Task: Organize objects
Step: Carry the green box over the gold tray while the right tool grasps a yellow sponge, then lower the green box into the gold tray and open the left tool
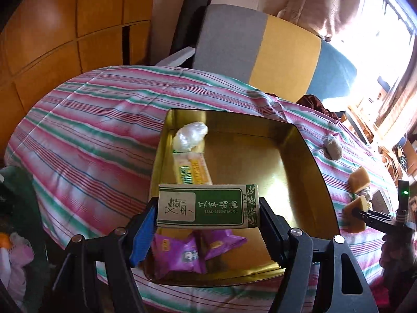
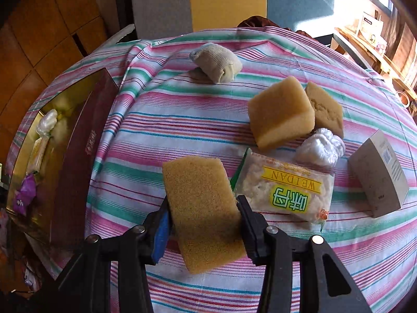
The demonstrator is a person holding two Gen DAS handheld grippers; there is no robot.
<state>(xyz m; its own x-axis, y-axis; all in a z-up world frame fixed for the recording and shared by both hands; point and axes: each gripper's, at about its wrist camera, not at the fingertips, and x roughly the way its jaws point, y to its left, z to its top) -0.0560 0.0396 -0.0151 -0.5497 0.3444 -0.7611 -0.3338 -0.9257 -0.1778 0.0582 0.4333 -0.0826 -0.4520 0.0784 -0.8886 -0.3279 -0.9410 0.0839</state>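
Note:
My left gripper (image 1: 207, 210) is shut on a green and white essential-oil box (image 1: 208, 206), held lengthwise above the near part of a gold tin tray (image 1: 299, 156). In the tray lie a white plastic wad (image 1: 190, 137), a yellow snack packet (image 1: 191, 170) and purple packets (image 1: 179, 251). My right gripper (image 2: 203, 208) is shut on a flat tan sponge (image 2: 203, 214), lifted over the striped cloth. The same sponge (image 1: 354, 208) and right gripper (image 1: 351, 212) show at the right edge of the left wrist view.
On the striped cloth (image 2: 182, 109) lie a rolled sock (image 2: 216, 62), two thick sponges (image 2: 281, 114), a white plastic wad (image 2: 320, 150), a WEIDAN snack bag (image 2: 286, 190) and a grey carton (image 2: 378, 174). The tray (image 2: 78, 140) stands at the left. A chair (image 1: 234, 41) is behind the table.

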